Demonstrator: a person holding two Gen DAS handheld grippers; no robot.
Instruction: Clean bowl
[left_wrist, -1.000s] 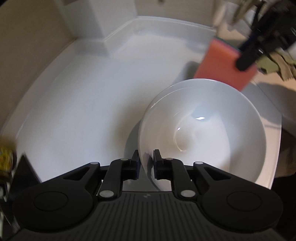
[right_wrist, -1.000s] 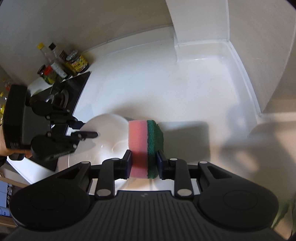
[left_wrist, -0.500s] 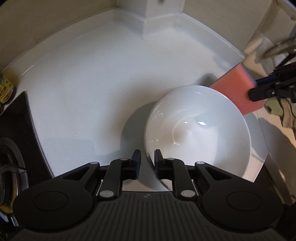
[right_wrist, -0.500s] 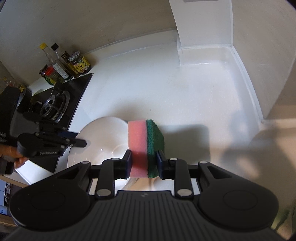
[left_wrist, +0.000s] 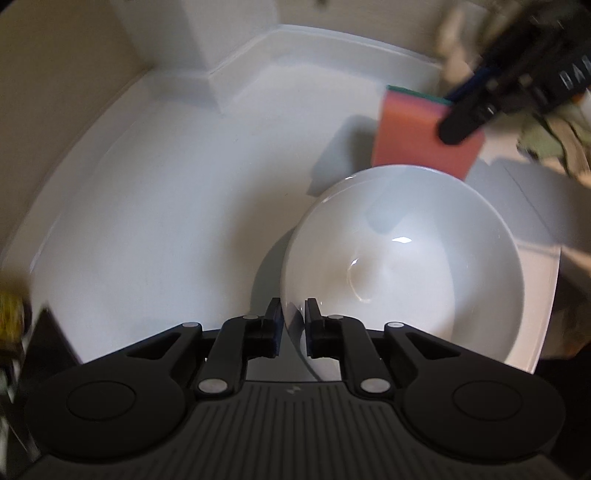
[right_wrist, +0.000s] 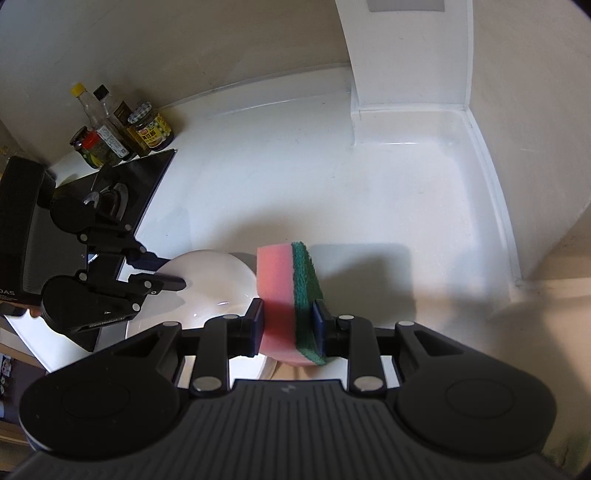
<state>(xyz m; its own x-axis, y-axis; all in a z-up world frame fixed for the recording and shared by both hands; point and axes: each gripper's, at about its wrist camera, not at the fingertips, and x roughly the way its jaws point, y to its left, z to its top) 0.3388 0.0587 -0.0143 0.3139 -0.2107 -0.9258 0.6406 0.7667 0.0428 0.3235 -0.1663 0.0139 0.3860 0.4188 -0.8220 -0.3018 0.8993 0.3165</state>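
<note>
1. The left tongs (left_wrist: 292, 326) pinch the near rim of a white ceramic bowl (left_wrist: 402, 266), one finger outside the wall and the other inside it.
2. The bowl is tilted, its hollow turned up toward the left wrist camera, and it is over the white surface (left_wrist: 177, 221) near that surface's front edge; a grey shadow lies on the surface beside it.
3. The inside of the bowl looks glossy, with a small bright glint near its middle.
4. The right tongs (right_wrist: 289, 326) are pressed onto a sponge (right_wrist: 286, 291), pink foam on one side and a green scouring layer on the other, which stands on edge between the fingers.
5. In the left wrist view the sponge (left_wrist: 417, 129) shows just beyond the far rim of the bowl; whether it touches the rim cannot be told.
6. In the right wrist view the bowl (right_wrist: 207, 284) lies left of the sponge, with the left tongs (right_wrist: 162, 273) at its left rim.
7. At the far left of the surface stands a cluster of sauce bottles and jars (right_wrist: 122, 129) against the wall, beside a black gas hob (right_wrist: 122, 199).
</note>
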